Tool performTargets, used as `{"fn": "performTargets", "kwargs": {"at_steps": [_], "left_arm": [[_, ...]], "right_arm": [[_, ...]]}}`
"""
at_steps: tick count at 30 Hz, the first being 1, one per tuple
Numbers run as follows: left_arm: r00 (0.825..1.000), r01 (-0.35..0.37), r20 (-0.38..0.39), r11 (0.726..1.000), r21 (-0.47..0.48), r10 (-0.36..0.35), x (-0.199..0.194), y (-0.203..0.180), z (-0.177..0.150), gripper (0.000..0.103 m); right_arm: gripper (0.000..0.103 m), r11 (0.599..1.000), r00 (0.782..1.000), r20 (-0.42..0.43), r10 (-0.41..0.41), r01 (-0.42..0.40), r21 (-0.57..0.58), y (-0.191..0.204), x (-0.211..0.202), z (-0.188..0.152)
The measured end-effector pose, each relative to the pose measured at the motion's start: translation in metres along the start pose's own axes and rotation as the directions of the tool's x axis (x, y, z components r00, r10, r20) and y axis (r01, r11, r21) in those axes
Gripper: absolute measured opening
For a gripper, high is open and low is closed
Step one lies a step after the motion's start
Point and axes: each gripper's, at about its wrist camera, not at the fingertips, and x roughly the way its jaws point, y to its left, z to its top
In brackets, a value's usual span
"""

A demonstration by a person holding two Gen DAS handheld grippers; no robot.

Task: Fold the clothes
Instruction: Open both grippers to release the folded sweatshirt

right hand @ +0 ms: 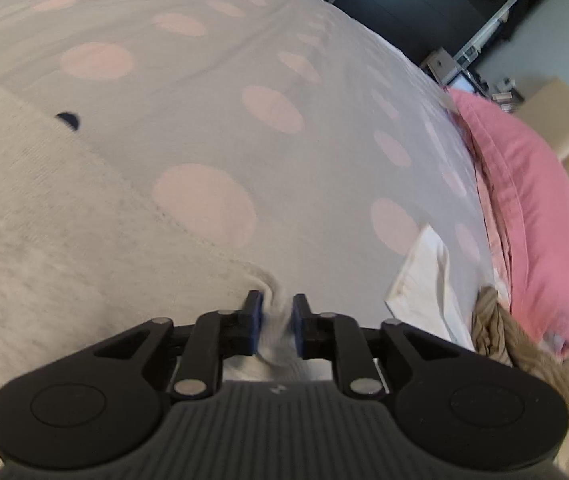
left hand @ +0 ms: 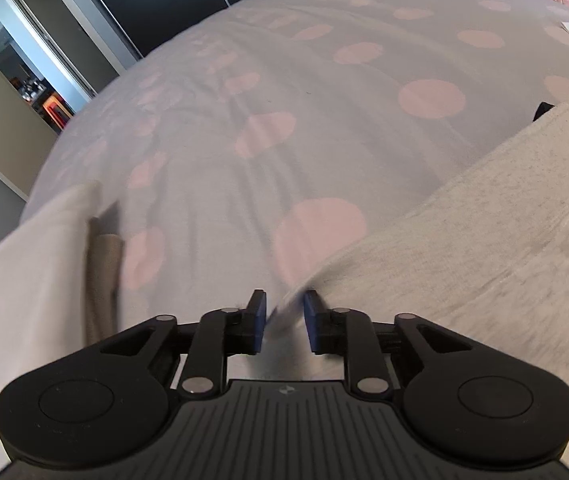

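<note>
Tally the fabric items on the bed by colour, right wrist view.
Grey: 1, garment, bunched between the right gripper's fingers
White: 1, cloth
Tan: 1, cloth
Pink: 1, pillow
Total: 4, lying on the dotted cover

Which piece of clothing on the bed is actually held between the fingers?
The grey knit garment: both grippers pinch its edge. The white piece and tan piece lie untouched.
</note>
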Motion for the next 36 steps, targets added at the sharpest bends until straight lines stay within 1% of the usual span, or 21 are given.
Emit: {"fn": "performTargets", "kwargs": {"at_steps": [1, 2, 3, 5, 7, 9, 11, 13, 14, 16, 19, 22, 24, 26, 28, 30, 31, 33, 34, 36], "left_arm": [[1.0, -0.016, -0.008, 1.0, -0.008, 0.016, -0.003, 0.006, -0.002, 0.03], [0.999, -0.03, -0.017, 0.999, -0.028, 0.03, -0.005, 0.014, -0.004, 0.038], [0.999, -0.043, -0.025, 0.998, -0.051, 0.042, -0.008, 0.023, -0.007, 0.04], [0.998, -0.06, -0.036, 0.992, -0.112, 0.057, -0.019, 0.04, -0.015, 0.04], [0.998, -0.051, -0.053, 0.987, -0.151, 0.044, -0.032, 0.053, -0.024, 0.04], [0.998, -0.046, -0.058, 0.982, -0.18, 0.036, -0.047, 0.059, -0.037, 0.041], [0.998, -0.041, -0.06, 0.976, -0.215, 0.029, -0.064, 0.064, -0.05, 0.044], [0.999, -0.016, -0.049, 0.966, -0.258, 0.004, -0.082, 0.066, -0.064, 0.046], [0.999, 0.001, -0.042, 0.959, -0.284, -0.014, -0.091, 0.067, -0.072, 0.049], [0.998, 0.043, -0.023, 0.942, -0.333, -0.054, -0.109, 0.066, -0.088, 0.051], [0.994, 0.1, -0.001, 0.919, -0.382, -0.108, -0.132, 0.06, -0.113, 0.052], [0.99, 0.132, 0.01, 0.891, -0.434, -0.142, -0.148, 0.053, -0.136, 0.052], [0.985, 0.158, 0.014, 0.858, -0.488, -0.174, -0.154, 0.049, -0.152, 0.053], [0.979, 0.179, 0.016, 0.823, -0.539, -0.203, -0.159, 0.045, -0.167, 0.054], [0.979, 0.181, 0.03, 0.788, -0.589, -0.202, -0.161, 0.041, -0.181, 0.054], [0.978, 0.177, 0.035, 0.737, -0.652, -0.204, -0.161, 0.039, -0.193, 0.059], [0.977, 0.177, 0.035, 0.705, -0.686, -0.211, -0.159, 0.039, -0.198, 0.06], [0.97, 0.181, 0.036, 0.622, -0.762, -0.24, -0.154, 0.039, -0.209, 0.06], [0.966, 0.184, 0.04, 0.575, -0.797, -0.255, -0.151, 0.039, -0.215, 0.06], [0.954, 0.202, 0.067, 0.464, -0.862, -0.292, -0.145, 0.039, -0.227, 0.06]], "right_arm": [[0.025, 1.0, 1.0, -0.006, 0.006, -0.006, 0.026, -0.006, -0.003, 0.0], [0.03, 0.999, 1.0, -0.013, 0.015, -0.014, 0.051, -0.012, -0.007, -0.001], [0.034, 0.997, 1.0, -0.018, 0.02, -0.018, 0.078, -0.018, -0.012, -0.003], [0.04, 0.991, 0.999, -0.023, 0.028, -0.025, 0.133, -0.03, -0.023, -0.006], [0.045, 0.982, 0.999, -0.032, 0.039, -0.032, 0.185, -0.042, -0.034, -0.011], [0.051, 0.969, 0.998, -0.045, 0.054, -0.042, 0.242, -0.054, -0.046, -0.022], [0.055, 0.952, 0.996, -0.056, 0.071, -0.051, 0.3, -0.065, -0.059, -0.033], [0.056, 0.924, 0.991, -0.052, 0.123, -0.095, 0.371, -0.074, -0.073, -0.05], [0.056, 0.906, 0.988, -0.048, 0.15, -0.118, 0.406, -0.079, -0.081, -0.058], [0.057, 0.871, 0.979, -0.037, 0.202, -0.162, 0.464, -0.083, -0.097, -0.08], [0.057, 0.823, 0.963, -0.01, 0.269, -0.224, 0.521, -0.083, -0.12, -0.113], [0.057, 0.771, 0.95, 0.013, 0.313, -0.263, 0.58, -0.078, -0.138, -0.148], [0.057, 0.72, 0.939, 0.028, 0.344, -0.282, 0.633, -0.076, -0.147, -0.171], [0.057, 0.659, 0.927, 0.036, 0.373, -0.291, 0.693, -0.074, -0.151, -0.192], [0.063, 0.594, 0.918, 0.043, 0.395, -0.291, 0.75, -0.072, -0.151, -0.212], [0.064, 0.517, 0.905, 0.06, 0.422, -0.294, 0.804, -0.07, -0.151, -0.23], [0.064, 0.466, 0.894, 0.078, 0.441, -0.302, 0.831, -0.07, -0.15, -0.237], [0.064, 0.36, 0.874, 0.127, 0.468, -0.32, 0.876, -0.071, -0.149, -0.249], [0.064, 0.313, 0.864, 0.152, 0.48, -0.331, 0.89, -0.07, -0.148, -0.254], [0.064, 0.243, 0.848, 0.195, 0.492, -0.349, 0.905, -0.066, -0.147, -0.26]]}}
